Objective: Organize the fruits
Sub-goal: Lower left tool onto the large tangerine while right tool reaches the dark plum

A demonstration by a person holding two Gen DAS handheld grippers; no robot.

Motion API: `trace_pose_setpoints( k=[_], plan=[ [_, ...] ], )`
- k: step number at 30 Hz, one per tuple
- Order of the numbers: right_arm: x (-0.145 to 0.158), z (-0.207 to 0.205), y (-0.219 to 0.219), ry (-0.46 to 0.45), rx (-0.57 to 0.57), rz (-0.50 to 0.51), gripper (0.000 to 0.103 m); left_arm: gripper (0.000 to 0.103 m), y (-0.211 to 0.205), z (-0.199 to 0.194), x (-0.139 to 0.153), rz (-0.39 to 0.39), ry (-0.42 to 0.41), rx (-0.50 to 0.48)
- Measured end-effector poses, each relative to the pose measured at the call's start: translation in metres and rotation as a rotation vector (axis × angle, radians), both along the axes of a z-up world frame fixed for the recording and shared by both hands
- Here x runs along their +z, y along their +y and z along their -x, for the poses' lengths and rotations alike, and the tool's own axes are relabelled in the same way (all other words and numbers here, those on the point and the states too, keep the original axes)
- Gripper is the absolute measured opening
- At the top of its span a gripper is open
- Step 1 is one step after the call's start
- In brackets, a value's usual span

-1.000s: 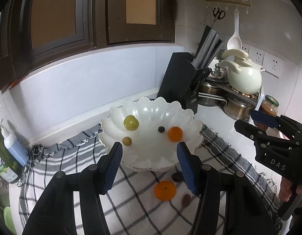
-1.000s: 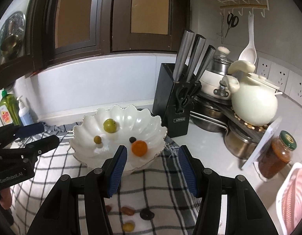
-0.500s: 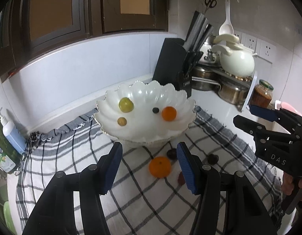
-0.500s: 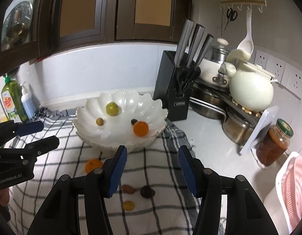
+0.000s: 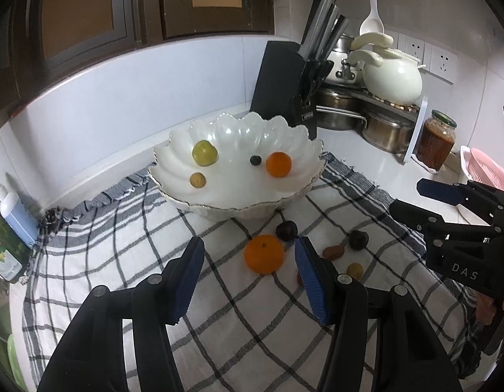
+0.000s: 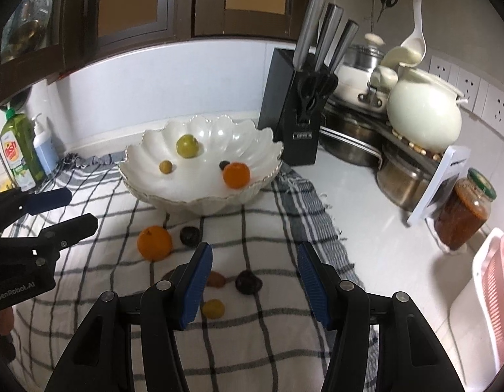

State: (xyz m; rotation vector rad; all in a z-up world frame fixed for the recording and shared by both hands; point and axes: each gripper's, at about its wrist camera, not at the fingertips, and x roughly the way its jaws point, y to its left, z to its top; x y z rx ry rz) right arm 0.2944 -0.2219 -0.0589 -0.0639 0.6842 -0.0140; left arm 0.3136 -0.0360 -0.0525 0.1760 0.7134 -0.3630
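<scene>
Hovering just in front of the scalloped bowl (image 5: 238, 210), left tongs (image 5: 248, 263) spread wide, grasping nothing, framing the loose orange (image 5: 264, 258) on the checked cloth (image 5: 121, 248); right tongs (image 6: 254, 276) likewise released, empty, hanging over the dark plum (image 6: 248, 281).

We read white letters "DAS" on the black body of the right gripper (image 5: 412, 201), seen from the left wrist view. From the right wrist view, the left gripper (image 6: 75, 209) carries the white words "GenRobot.AI" on its black body. The knife block (image 6: 291, 111) has a small white label low on its front, too blurred to read surely. The green bottle (image 6: 18, 150) has a red label with white lettering we cannot make out.
</scene>
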Motion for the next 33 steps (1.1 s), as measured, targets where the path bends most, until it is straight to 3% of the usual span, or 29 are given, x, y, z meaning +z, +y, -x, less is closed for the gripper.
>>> trace_pose_setpoints(
  k=[17, 33],
  plan=[
    [-0.045, -0.018, -0.006, 0.107, -0.011, -0.038, 0.055, 0.057, -0.006, -0.026, -0.052, 0.011, 0.115, -0.003],
    [-0.067, -0.038, -0.014, 0.166, -0.018, -0.122, 0.049, 0.057, -0.021, -0.050, -0.072, 0.005, 0.153, -0.025]
  ],
)
